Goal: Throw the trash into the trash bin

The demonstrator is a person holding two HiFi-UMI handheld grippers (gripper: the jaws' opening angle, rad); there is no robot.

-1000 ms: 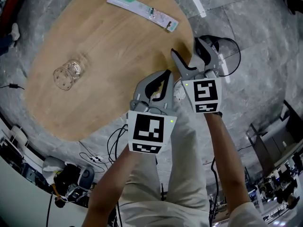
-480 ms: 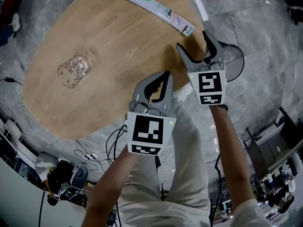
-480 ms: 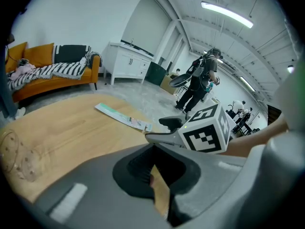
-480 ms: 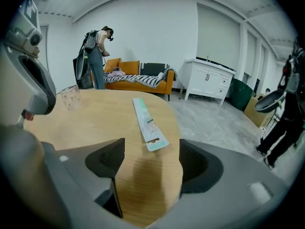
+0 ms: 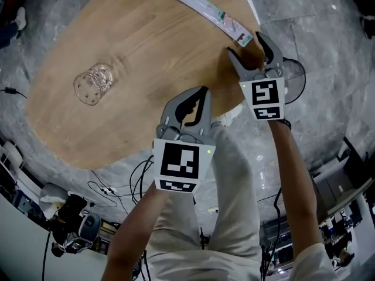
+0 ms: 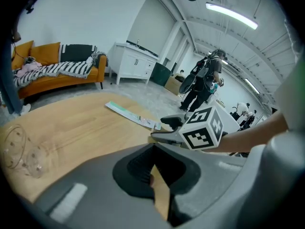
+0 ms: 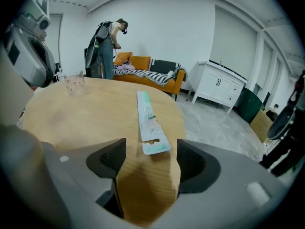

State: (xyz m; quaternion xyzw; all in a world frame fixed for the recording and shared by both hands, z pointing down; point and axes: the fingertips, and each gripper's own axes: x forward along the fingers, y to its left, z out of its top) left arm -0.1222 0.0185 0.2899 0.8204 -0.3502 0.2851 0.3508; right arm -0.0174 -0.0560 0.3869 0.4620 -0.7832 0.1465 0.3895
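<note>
Change noted: against the earlier head views, the right gripper (image 5: 249, 50) has moved out over the right edge of the table (image 5: 146, 57) and now sits directly short of the trash, a long flat packet (image 5: 208, 7). Its jaws stand apart with nothing between them but bare wood; the packet's near end lies just beyond the tips, not yet touched. The packet itself has not shifted: it lies flat along the far right edge of the table.

The left gripper (image 5: 196, 98) remains back at the near edge, its jaws drawn together and empty.

My assessment: the approach is nearly complete and pickup has not started. A thin packet lying flat will likely need a low, edge-on bite.

Containers: one clear glass (image 5: 92, 85) lies on its side toward the left edge of the table and appears empty. A dark ring-shaped object (image 5: 295, 78) stands on the floor beside the right edge. I cannot confirm it as the bin.
</note>
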